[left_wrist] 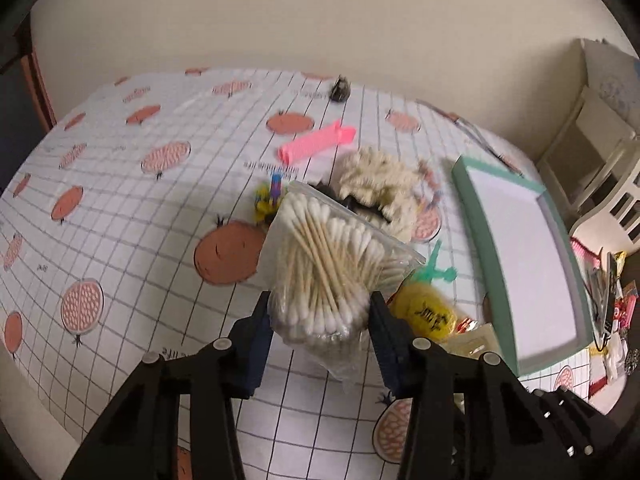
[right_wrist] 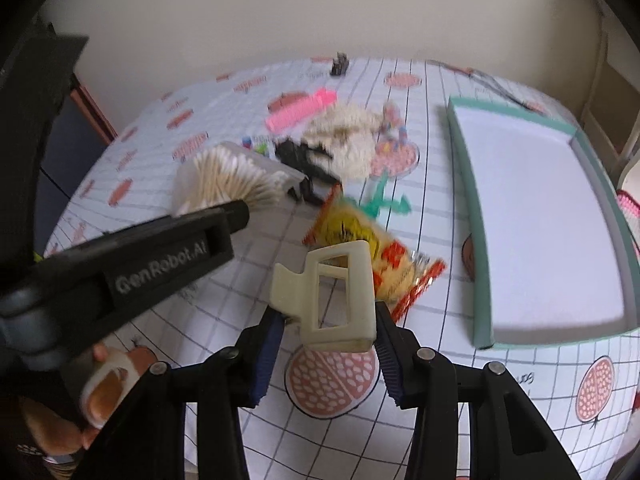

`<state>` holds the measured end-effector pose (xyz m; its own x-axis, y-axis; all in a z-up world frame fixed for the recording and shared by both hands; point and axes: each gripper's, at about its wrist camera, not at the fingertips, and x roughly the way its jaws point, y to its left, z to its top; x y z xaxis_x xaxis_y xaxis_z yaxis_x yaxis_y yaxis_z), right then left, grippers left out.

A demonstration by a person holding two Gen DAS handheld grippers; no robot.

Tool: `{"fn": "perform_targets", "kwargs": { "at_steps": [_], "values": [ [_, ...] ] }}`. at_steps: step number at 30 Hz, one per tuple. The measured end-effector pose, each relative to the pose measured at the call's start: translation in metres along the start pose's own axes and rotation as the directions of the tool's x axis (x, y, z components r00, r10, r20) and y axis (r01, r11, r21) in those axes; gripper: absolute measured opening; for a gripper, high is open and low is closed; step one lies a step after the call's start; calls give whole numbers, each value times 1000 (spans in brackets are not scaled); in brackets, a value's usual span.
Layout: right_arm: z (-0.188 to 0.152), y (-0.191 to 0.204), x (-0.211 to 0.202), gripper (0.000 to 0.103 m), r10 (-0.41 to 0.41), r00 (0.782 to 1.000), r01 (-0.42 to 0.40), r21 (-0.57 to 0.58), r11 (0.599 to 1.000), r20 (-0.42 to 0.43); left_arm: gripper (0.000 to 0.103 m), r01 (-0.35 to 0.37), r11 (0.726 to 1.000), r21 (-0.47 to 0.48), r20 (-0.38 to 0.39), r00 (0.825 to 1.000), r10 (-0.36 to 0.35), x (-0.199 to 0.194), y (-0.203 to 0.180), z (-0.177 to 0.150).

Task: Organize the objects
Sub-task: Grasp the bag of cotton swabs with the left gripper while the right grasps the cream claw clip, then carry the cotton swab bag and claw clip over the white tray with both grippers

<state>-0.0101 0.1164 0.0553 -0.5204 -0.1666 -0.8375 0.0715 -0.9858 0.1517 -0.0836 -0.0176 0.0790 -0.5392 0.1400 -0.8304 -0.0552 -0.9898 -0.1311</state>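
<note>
My left gripper is shut on a clear bag of cotton swabs, held above the table. The same bag shows at the tip of the left gripper in the right wrist view. My right gripper is shut on a cream hair claw clip, lifted over the cloth. A green tray with a white floor lies to the right, also seen as the tray. On the table sit a yellow snack packet, a cream fluffy scrunchie and a pink comb-like clip.
A pomegranate-print grid tablecloth covers the round table. A green plastic piece, a black hair tie, a small dark object at the far edge and a beaded bracelet lie about. White shelving stands right.
</note>
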Motion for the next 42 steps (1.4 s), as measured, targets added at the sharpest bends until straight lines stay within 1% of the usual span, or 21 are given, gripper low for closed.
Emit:
{"fn": "perform_targets", "kwargs": {
  "at_steps": [2,4,7,12,17,19,23,24,29,33,36,40,42],
  "values": [
    [6,-6,-10,47,7,999,-8,16,1000,39,48,8,1000,12,25,1000,-9,-5,-4,1],
    [15,-4,-13,47,-15,997,13,24,1000,72,48,14,999,31,45,999,-15,-12,-6,-1],
    [23,-17,-20,47,-33,994,27,61,998,101,48,24,998,52,66,997,-27,-16,-12,1],
    [24,-43,-13,47,-81,994,71,124,990,79,48,49,997,54,75,996,-52,-19,-20,3],
    [20,-72,-7,47,-154,985,140,164,976,73,48,65,996,58,75,995,-69,-20,-31,3],
    [12,-86,-8,47,-184,980,169,184,968,70,48,67,995,69,77,994,-72,-19,-39,1],
    [12,-111,-9,47,-215,975,197,227,954,57,48,81,993,85,75,993,-87,-17,-60,0],
    [6,-115,-15,47,-238,970,217,239,946,59,48,84,992,91,75,993,-91,-17,-65,-1],
    [5,-145,-13,47,-275,961,254,277,927,38,48,109,986,128,73,990,-119,-15,-96,-6],
    [4,-171,-13,47,-304,953,281,320,905,23,48,130,982,135,45,990,-137,-7,-114,-9],
    [4,-189,-11,47,-327,945,301,361,883,11,48,179,979,98,8,983,-181,0,-119,-7],
    [9,-202,-7,47,-349,937,325,371,870,-3,48,185,978,92,14,982,-187,8,-127,0],
    [14,-207,-4,47,-345,938,322,376,869,-7,48,186,979,90,18,982,-188,13,-131,4]
  ]
}}
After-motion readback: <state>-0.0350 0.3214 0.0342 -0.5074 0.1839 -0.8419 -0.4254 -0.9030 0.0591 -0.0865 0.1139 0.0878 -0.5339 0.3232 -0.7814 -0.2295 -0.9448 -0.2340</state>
